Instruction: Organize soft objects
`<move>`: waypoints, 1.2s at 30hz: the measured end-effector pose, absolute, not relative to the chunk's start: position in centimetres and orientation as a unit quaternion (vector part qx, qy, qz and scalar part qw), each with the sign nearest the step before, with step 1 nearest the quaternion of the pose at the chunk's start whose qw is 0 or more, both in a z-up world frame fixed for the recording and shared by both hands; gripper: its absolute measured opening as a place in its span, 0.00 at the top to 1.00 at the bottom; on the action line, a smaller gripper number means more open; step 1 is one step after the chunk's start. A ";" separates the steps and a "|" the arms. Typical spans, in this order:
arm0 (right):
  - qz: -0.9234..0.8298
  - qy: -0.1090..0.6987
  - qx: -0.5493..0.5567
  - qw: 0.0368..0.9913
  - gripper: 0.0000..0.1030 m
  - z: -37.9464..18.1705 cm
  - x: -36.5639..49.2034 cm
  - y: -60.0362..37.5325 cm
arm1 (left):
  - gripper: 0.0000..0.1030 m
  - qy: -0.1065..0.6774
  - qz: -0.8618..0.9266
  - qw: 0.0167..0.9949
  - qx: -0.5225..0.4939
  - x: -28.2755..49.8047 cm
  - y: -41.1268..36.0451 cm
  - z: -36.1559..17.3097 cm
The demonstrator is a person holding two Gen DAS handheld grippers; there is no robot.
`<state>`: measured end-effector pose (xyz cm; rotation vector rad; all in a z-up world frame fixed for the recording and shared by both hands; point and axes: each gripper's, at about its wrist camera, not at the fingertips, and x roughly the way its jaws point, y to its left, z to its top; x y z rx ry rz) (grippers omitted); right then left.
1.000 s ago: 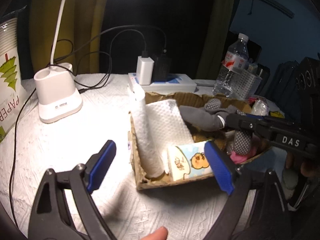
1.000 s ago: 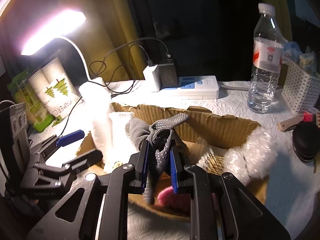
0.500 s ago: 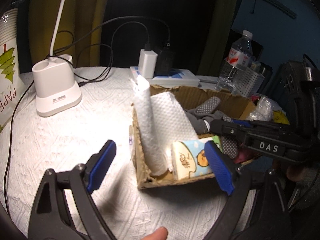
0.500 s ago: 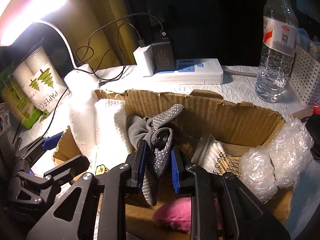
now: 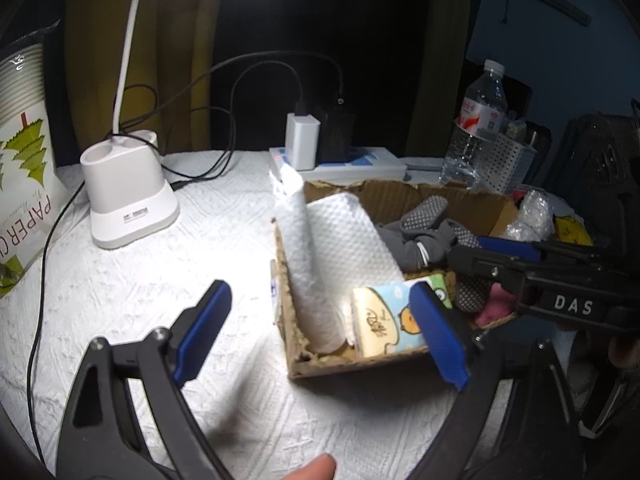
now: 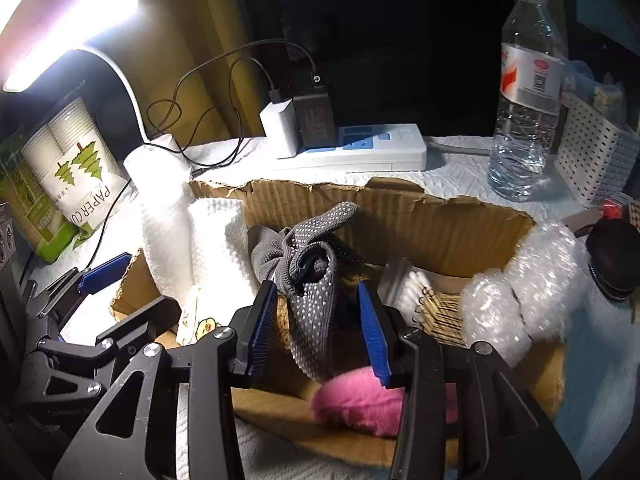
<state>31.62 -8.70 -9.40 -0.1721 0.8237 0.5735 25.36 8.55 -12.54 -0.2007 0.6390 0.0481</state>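
Sock (image 6: 310,280) hangs lengthwise between the half-open right tool (image 6: 316,330)'s blue pads, untouched, inside the cardboard box (image 6: 400,216) — left tool (image 5: 320,328) gapes empty, farther left.

A dim home desk at night: a lit desk lamp (image 6: 68,28) at 10 o'clock, power strip (image 6: 360,146) with chargers at 12, curtains behind.

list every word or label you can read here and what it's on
"DAS": on the right tool, seen from the left wrist.
"PAPER CU", cut off: green-tree paper cup pack.
Too small or blurred: water bottle label, lamp base sticker, tissue pack script, charger print.
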 end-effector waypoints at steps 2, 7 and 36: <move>0.272 0.390 -0.083 0.876 0.53 -9.0 31.0 -9.0 | 0.11 0.310 0.024 0.946 -0.095 25.1 8.4 -12.2; 0.264 0.380 -0.085 0.882 0.50 -8.2 29.4 -9.9 | 0.11 0.309 0.021 0.946 -0.092 24.4 7.9 -11.6; 0.238 0.324 -0.054 0.914 0.44 -6.0 18.3 -16.1 | 0.11 0.273 -0.010 0.960 -0.057 14.0 2.2 -8.2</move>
